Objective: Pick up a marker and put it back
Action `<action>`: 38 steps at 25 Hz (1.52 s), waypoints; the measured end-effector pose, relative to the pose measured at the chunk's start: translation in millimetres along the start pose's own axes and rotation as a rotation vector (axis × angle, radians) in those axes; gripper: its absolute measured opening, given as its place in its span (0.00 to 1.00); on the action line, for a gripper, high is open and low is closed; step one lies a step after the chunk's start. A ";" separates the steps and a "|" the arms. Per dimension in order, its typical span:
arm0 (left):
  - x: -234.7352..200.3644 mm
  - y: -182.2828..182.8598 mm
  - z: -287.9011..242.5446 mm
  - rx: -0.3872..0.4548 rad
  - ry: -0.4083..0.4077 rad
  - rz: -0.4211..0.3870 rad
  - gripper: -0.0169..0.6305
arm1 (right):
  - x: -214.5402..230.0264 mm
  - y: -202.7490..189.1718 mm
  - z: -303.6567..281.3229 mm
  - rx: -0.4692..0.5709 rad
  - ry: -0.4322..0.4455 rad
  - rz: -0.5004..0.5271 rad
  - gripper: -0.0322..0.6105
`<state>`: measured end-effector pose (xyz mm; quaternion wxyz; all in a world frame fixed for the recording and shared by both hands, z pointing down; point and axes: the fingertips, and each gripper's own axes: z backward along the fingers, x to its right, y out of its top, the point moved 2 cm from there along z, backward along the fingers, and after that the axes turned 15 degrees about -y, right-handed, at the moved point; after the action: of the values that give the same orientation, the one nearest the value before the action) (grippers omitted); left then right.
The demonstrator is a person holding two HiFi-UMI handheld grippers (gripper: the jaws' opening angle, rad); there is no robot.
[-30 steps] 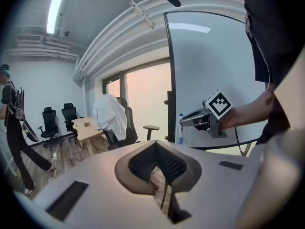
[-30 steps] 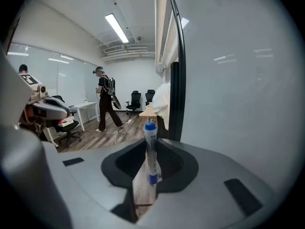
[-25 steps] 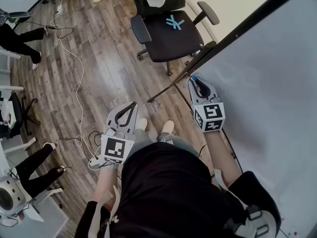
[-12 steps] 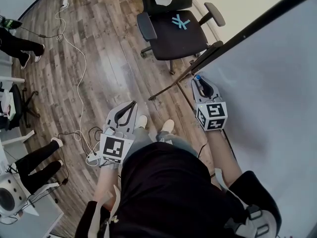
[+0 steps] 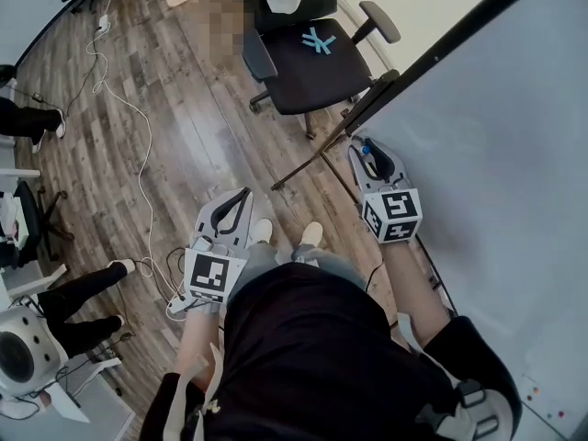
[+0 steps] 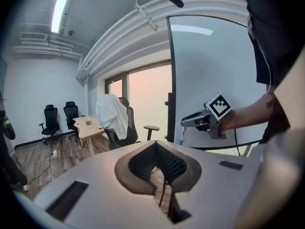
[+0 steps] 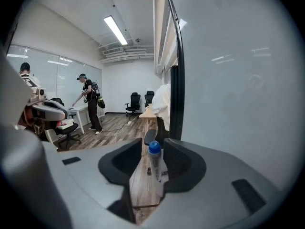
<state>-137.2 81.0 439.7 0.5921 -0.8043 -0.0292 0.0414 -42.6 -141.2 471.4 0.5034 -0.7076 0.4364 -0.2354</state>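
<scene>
A marker with a blue cap (image 7: 154,150) and a pale barrel stands between the jaws of my right gripper (image 7: 152,146). Those jaws are opening: the marker leans on the right pad, and a gap shows at the left pad. From the head view, the right gripper (image 5: 367,152) points along the lower frame of the whiteboard (image 5: 496,136), with the marker (image 5: 367,150) in it. The left gripper view shows the marker (image 6: 182,137) hanging under the right gripper (image 6: 190,121). My left gripper (image 5: 244,196) (image 6: 155,145) hangs over the floor, shut and empty.
A black office chair (image 5: 312,58) stands just beyond the whiteboard's corner. The board's stand leg (image 5: 303,168) runs across the wooden floor. Cables (image 5: 138,154) trail at the left, near a person's legs (image 5: 83,288). Two people (image 7: 90,104) stand by desks farther off.
The right gripper's jaws have spread apart around the marker, which they held tightly before. Both grippers stay in about the same place; the head view has shifted slightly.
</scene>
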 end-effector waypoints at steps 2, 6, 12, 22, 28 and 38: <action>-0.9 4.1 -5.5 0.004 -0.026 -0.010 0.04 | 1.9 5.4 5.3 0.014 -0.014 -0.011 0.26; 0.4 11.9 -16.1 0.023 -0.085 -0.034 0.04 | 7.7 14.0 22.4 0.046 -0.053 -0.034 0.26; 4.5 22.3 -36.3 0.039 -0.181 -0.052 0.04 | 18.5 30.0 51.1 0.095 -0.113 -0.059 0.26; 27.7 48.8 -79.4 0.096 -0.358 -0.114 0.04 | 43.3 37.1 100.0 0.132 -0.242 -0.086 0.25; 50.7 66.9 -100.4 0.121 -0.464 -0.150 0.04 | 53.7 36.8 133.4 0.148 -0.323 -0.104 0.21; 94.0 83.7 -130.6 0.125 -0.629 -0.188 0.04 | 68.8 22.5 194.3 0.137 -0.461 -0.158 0.18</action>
<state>-30.7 -58.9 395.3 0.6033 -0.7081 -0.2822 0.2343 134.0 -104.0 369.2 0.6163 -0.7388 0.2365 -0.1356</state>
